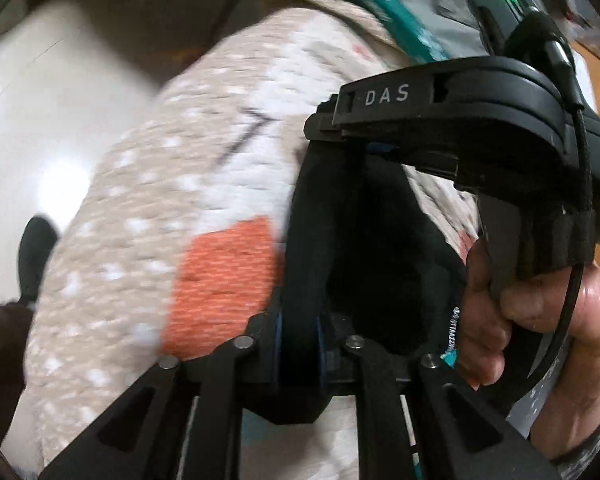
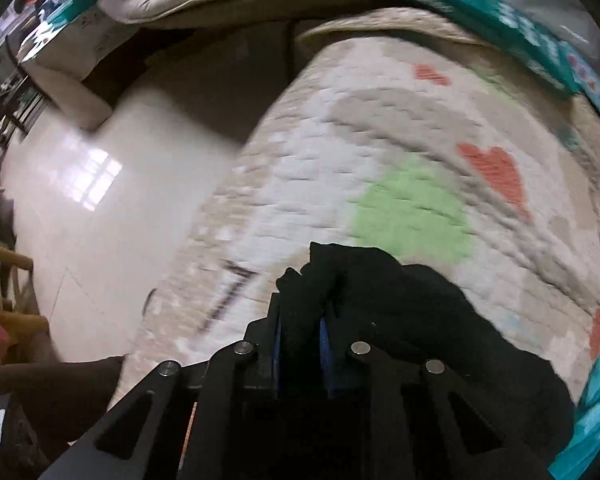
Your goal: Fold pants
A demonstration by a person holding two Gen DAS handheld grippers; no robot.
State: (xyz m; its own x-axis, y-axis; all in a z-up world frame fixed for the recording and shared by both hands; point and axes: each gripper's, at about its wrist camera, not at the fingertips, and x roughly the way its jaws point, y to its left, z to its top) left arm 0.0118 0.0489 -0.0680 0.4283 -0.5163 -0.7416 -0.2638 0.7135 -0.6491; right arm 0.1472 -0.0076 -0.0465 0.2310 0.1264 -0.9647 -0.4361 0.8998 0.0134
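- Left wrist view: left gripper clamped on black pants; the fabric runs straight ahead from the jaws, above the quilt. The right gripper's body sits just beyond the pants.
- Right wrist view: right gripper pinches a pants edge; the bulk drapes right of the jaws, over the quilt.
- Judgement: both hands share one garment; neither is nearer.

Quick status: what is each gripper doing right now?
Left gripper: shut on the black pants.
Right gripper: shut on the black pants, a bunched edge pinched between its fingers.
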